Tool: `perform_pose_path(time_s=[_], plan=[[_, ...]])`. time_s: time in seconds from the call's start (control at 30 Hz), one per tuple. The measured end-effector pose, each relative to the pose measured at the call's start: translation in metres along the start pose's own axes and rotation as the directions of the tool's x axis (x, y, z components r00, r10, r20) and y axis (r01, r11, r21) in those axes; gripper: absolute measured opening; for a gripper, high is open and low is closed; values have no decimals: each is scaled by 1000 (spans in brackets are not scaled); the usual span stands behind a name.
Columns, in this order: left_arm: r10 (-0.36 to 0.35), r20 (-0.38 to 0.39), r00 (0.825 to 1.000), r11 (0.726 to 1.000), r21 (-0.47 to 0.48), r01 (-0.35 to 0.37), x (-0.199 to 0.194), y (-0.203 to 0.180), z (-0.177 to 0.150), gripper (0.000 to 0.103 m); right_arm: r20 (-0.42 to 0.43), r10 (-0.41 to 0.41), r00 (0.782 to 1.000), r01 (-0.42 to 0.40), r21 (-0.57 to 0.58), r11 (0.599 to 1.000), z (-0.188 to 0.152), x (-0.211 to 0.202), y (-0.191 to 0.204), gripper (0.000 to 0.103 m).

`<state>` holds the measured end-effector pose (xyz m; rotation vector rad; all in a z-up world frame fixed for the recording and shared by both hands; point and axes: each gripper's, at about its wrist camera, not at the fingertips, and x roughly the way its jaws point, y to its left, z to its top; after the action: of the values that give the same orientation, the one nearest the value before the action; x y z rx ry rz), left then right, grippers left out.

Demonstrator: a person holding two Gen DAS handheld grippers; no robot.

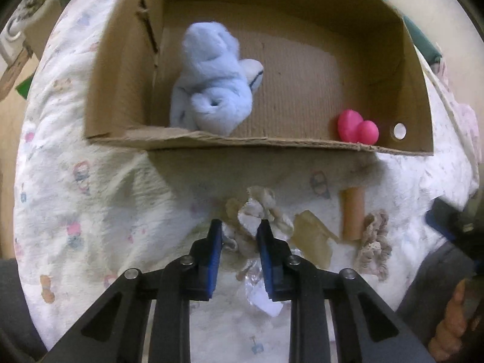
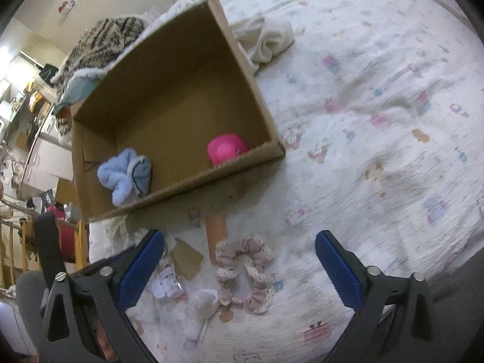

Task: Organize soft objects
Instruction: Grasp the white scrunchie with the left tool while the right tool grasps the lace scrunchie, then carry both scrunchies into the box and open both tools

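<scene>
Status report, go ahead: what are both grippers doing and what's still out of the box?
Left gripper shut on pale scrunchie. Right gripper open above pink scrunchie. Blue plush and pink toy already in box. Nothing blocking.

Frilly scrunchie (image 2: 245, 275) between wide-apart fingers (image 2: 338, 269)

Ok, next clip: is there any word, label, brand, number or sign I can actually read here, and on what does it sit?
None can be read.
Small white paper tag in clear wrapping on the bedspread: faint print, too small and blurred.
Bedspread: coloured cartoon motifs only, no legible lettering.
Cardboard box: plain brown, no print showing.
Sticker on the far wall: a picture, too blurred for text.
</scene>
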<state>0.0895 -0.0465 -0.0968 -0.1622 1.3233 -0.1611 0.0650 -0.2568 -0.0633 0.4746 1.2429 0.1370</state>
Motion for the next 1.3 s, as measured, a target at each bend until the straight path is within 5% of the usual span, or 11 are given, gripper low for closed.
perform_pose_path(time_s=[0.37,0.47,0.6,0.73,1.03,1.3], plan=[[19,89,996,995,-95,-10,-51,29,-16,17,-206,-137,969,128,-57,990,-9,50,10,84],[27,104,994,995,-102,-16,-58,29,-18,17,-226,-175,958,157,-95,983,-12,56,17,71],[16,117,993,994,-106,-3,-63,27,-18,15,-224,-206,953,180,-131,975,-15,59,24,32],[-2,124,992,995,-98,14,-66,31,-17,14,-195,-179,964,157,-127,979,-17,51,29,17],[29,154,988,994,-109,-12,-77,37,-23,14,-19,-71,997,69,-95,993,-14,6,42,15],[65,254,965,995,-92,-43,-99,35,-27,14,121,38,992,-22,-132,991,-8,-30,48,15]])
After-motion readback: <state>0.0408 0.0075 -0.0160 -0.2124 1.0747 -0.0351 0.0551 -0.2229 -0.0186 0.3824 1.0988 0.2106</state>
